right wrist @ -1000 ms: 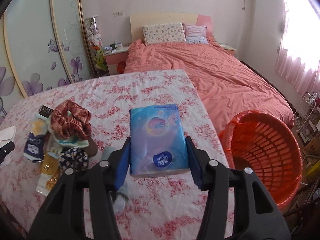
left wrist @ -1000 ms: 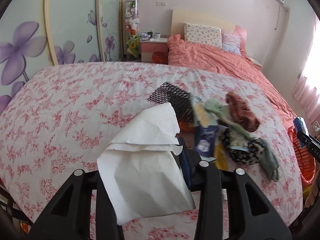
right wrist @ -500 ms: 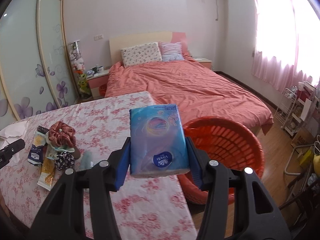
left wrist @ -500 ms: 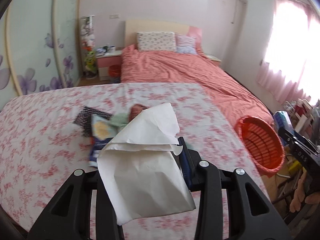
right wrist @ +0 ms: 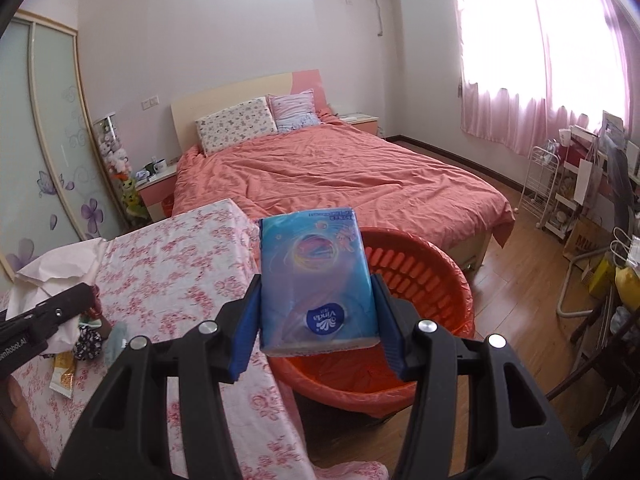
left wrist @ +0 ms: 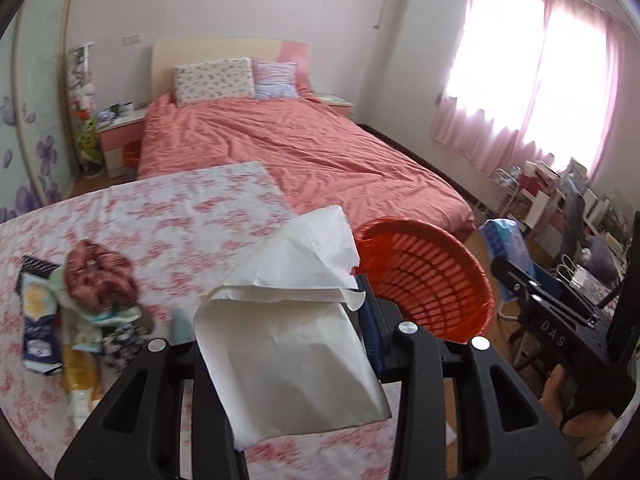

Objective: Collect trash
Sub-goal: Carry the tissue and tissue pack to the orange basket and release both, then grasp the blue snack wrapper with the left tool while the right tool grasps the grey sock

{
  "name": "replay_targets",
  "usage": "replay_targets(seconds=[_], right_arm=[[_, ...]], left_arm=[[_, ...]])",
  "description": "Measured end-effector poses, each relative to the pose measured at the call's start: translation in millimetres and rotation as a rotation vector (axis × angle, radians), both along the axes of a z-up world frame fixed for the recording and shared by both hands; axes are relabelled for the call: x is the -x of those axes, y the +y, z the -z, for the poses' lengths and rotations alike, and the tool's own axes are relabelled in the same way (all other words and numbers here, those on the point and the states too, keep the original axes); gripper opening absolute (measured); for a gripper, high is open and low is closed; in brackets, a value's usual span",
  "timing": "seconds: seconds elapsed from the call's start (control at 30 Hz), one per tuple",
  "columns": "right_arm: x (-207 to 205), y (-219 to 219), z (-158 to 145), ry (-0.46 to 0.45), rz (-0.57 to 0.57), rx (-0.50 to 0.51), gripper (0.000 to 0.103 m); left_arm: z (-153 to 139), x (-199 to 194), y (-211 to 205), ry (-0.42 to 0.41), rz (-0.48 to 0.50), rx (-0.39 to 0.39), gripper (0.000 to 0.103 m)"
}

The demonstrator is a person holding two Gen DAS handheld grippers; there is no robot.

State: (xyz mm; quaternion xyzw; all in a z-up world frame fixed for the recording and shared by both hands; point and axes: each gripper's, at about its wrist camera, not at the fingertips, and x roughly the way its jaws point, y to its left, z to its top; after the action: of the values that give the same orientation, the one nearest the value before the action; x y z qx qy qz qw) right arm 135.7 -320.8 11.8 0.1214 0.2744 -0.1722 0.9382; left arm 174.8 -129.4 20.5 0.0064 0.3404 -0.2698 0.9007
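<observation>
My left gripper [left wrist: 280, 320] is shut on a crumpled white paper sheet [left wrist: 288, 344], held over the floral table's right end. Just beyond it stands the orange trash basket [left wrist: 428, 280] on the floor. My right gripper [right wrist: 316, 312] is shut on a blue tissue pack [right wrist: 316, 276], held above the near rim of the orange trash basket [right wrist: 424, 280]. The right gripper with its blue tissue pack [left wrist: 500, 236] shows at the right edge of the left wrist view. The white paper sheet [right wrist: 52, 268] and the left gripper's finger [right wrist: 48, 312] show at the left of the right wrist view.
A pile of wrappers, socks and a red scrunchie [left wrist: 96, 276] lies on the floral table [left wrist: 180, 216]. Behind are a bed with a coral cover [right wrist: 340, 176], a nightstand [left wrist: 116, 128] and cluttered shelves [right wrist: 580, 184] by the window. A hand [left wrist: 576, 412] holds the right gripper.
Both grippers have swung to the right, from over the table's pile toward the orange basket, each keeping its load. The basket now sits close ahead of both.
</observation>
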Motion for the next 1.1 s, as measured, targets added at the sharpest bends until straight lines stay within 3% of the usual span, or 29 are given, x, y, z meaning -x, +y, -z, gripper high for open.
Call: replay_targets(seconds=[0.43,0.5,0.6,0.7,0.83,1.1], right_arm=[[-26,-70,25,-0.029,0.044,-0.104,0.052],[-31,-80,29,-0.037,0.044,-0.125,0.053],[-38,-93,36,-0.049,0.043,-0.158,0.057],[-42,-103,42,-0.049,0.055,-0.177,0.068],[-39,-101,43,-0.036,0.070,-0.164,0.072],[-27,-58,32,-0.011,0.028,-0.090,0.073]], left_arm=[[25,-26,-99,0.053,0.143,-0.010,0.038],[29,-32,-111,0.061,0.146,-0.017,0.041],[38,-42,-119,0.080,0.130,-0.029,0.055],[45,-46,-118,0.098,0.103,-0.048,0.067],[47,-45,-104,0.106,0.064,-0.075,0.069],[31,-23,-50,0.048,-0.041,-0.138,0.084]])
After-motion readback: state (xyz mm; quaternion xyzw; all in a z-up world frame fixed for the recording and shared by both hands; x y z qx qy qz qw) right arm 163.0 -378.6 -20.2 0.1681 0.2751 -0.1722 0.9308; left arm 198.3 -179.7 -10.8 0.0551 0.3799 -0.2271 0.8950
